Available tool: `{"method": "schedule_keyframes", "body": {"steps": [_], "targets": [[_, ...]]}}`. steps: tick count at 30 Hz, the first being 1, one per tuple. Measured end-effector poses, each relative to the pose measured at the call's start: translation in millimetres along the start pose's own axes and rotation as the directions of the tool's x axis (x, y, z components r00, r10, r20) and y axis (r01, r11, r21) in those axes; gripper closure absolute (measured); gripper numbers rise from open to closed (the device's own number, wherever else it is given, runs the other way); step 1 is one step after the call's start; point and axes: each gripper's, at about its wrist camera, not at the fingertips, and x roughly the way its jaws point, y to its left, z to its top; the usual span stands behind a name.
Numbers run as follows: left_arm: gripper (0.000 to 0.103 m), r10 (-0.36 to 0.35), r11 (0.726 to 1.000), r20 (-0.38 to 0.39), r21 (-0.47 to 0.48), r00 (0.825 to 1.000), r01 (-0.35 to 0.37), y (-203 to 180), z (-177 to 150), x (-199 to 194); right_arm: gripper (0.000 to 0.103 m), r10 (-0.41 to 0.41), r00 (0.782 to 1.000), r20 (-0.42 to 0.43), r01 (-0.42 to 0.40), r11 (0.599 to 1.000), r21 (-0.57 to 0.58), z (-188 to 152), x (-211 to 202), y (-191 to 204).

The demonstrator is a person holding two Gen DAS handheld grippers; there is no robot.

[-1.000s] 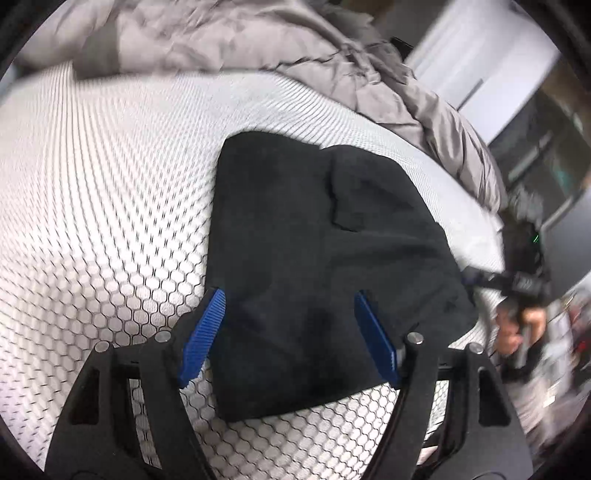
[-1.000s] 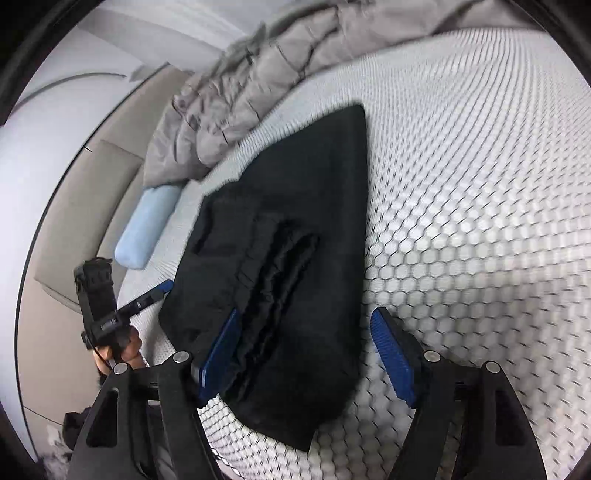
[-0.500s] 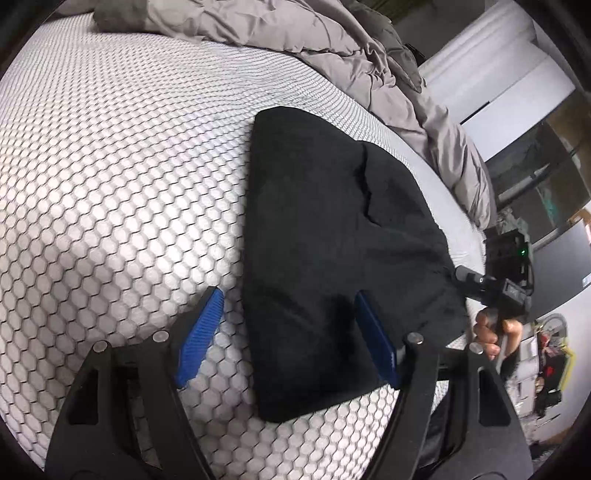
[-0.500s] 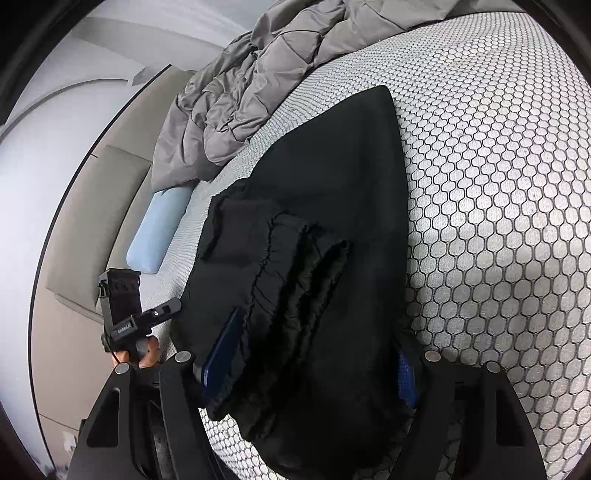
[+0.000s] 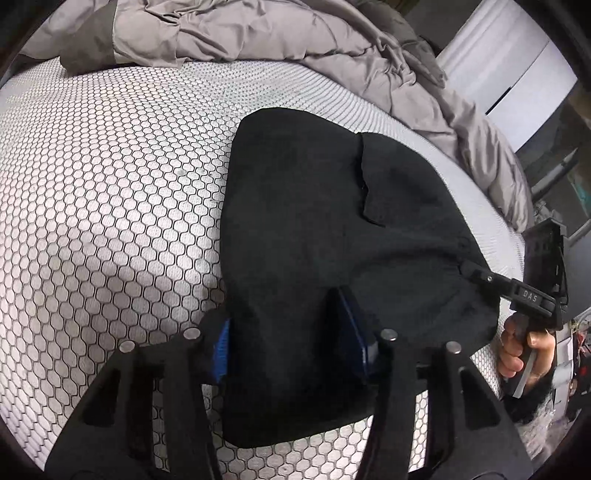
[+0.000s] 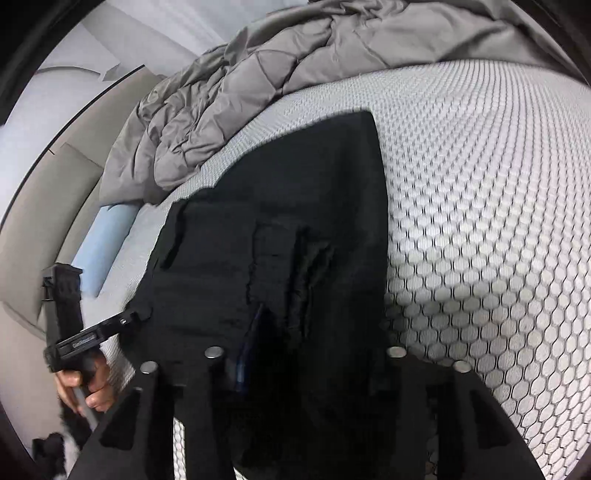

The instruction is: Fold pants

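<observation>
The black pants [image 5: 317, 229] lie partly folded on a white honeycomb-patterned mattress [image 5: 110, 206]. My left gripper [image 5: 291, 343] has closed its blue pads on the near left edge of the pants. In the right wrist view the pants [image 6: 295, 229] show a gathered waistband. My right gripper [image 6: 310, 354] is closed on the near right edge, its pads mostly buried in the fabric. Each gripper shows in the other's view at the pants' corner: the right gripper [image 5: 476, 273] and the left gripper [image 6: 125, 317].
A crumpled grey duvet [image 5: 258, 33] lies along the far side of the mattress; it also shows in the right wrist view [image 6: 258, 74]. A light blue pillow [image 6: 103, 243] lies by the beige headboard [image 6: 37, 221]. A white wardrobe [image 5: 509, 55] stands beyond the bed.
Both grippers moved forward onto the near edge of the pants and closed on the fabric; a second ago both were open with their pads apart over the cloth.
</observation>
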Motion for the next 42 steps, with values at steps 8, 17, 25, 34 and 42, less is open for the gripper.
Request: {"method": "schedule_keyframes", "body": {"steps": [8,17,25,34,42], "targets": [[0.042,0.123,0.99,0.065,0.059,0.99,-0.127,-6.6,-31.9,-30.3,0.06,-0.161,0.987,0.009,0.161,0.979,-0.124,-47.2,-42.9,-13.1],[0.042,0.193,0.965,0.155,0.147,0.969,-0.216,-44.5,-46.6,-55.3,0.091,-0.239,0.971,-0.005,0.232,0.948,-0.219,-72.3,-52.6,-2.2],[0.035,0.252,0.94,0.26,0.164,0.932,-0.3,-75.3,-71.2,-73.0,0.075,-0.243,0.96,0.138,0.268,0.941,-0.206,-82.3,-89.0,6.9],[0.001,0.2,0.911,0.465,0.235,0.862,-0.338,-129.8,-112.4,-98.3,0.0,-0.131,0.897,0.422,0.258,0.931,-0.26,-115.4,-133.5,60.4],[0.001,0.213,0.916,0.527,0.185,0.823,-0.356,-131.7,-123.1,-107.1,0.0,-0.089,0.871,0.484,0.265,0.913,-0.311,-113.8,-118.0,91.9]]}}
